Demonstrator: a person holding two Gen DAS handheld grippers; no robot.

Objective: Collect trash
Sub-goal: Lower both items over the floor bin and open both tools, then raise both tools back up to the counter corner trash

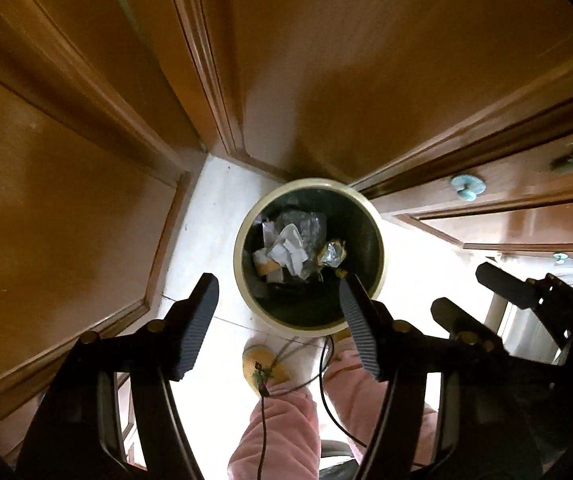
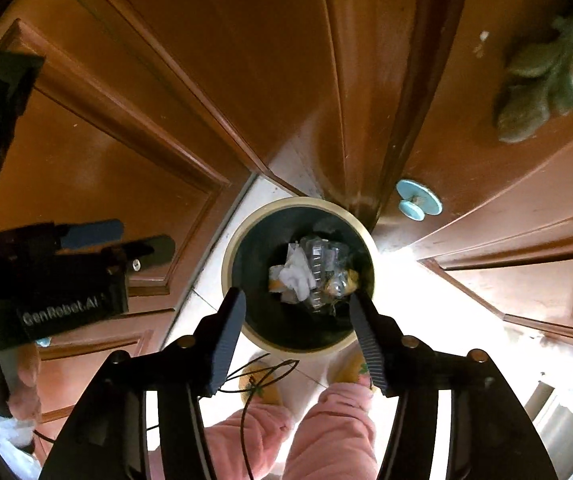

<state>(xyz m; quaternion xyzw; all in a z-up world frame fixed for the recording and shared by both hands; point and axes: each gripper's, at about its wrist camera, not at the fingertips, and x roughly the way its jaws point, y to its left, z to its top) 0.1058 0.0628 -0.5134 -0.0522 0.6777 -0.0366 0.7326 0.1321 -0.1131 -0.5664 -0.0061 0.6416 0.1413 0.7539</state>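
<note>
Both views look straight down at the bin (image 1: 310, 252) (image 2: 300, 274), which stands on a pale tiled floor (image 1: 206, 216) (image 2: 426, 296) in a corner between brown wooden doors (image 1: 66, 184) (image 2: 98, 172).

Bin: round, cream rim, dark inside. It holds the trash (image 1: 292, 246) (image 2: 312, 276): crumpled white paper, clear plastic wrap, a shiny foil-like scrap with yellow on the right side. All of it lies at the bottom, inside the rim.

Left gripper (image 1: 276, 322): fingers spread wide, nothing between them. It hangs above the bin's near rim; the right finger overlaps the rim in the left wrist view. From the right wrist view it shows at the left edge (image 2: 134, 242), also parted.

Right gripper (image 2: 298, 332): fingers spread wide, empty, above the bin's near edge. In the left wrist view it appears at the right (image 1: 470, 294), beside the left gripper and apart from it.

A cabinet (image 1: 506, 184) (image 2: 486, 168) with a pale blue knob (image 1: 468, 188) (image 2: 418, 202) stands right of the bin. Below the grippers: pink trouser legs (image 1: 282, 428) (image 2: 326, 428), yellow slippers (image 1: 262, 368) (image 2: 260, 384), thin dark cables (image 1: 324, 376) (image 2: 246, 412).
</note>
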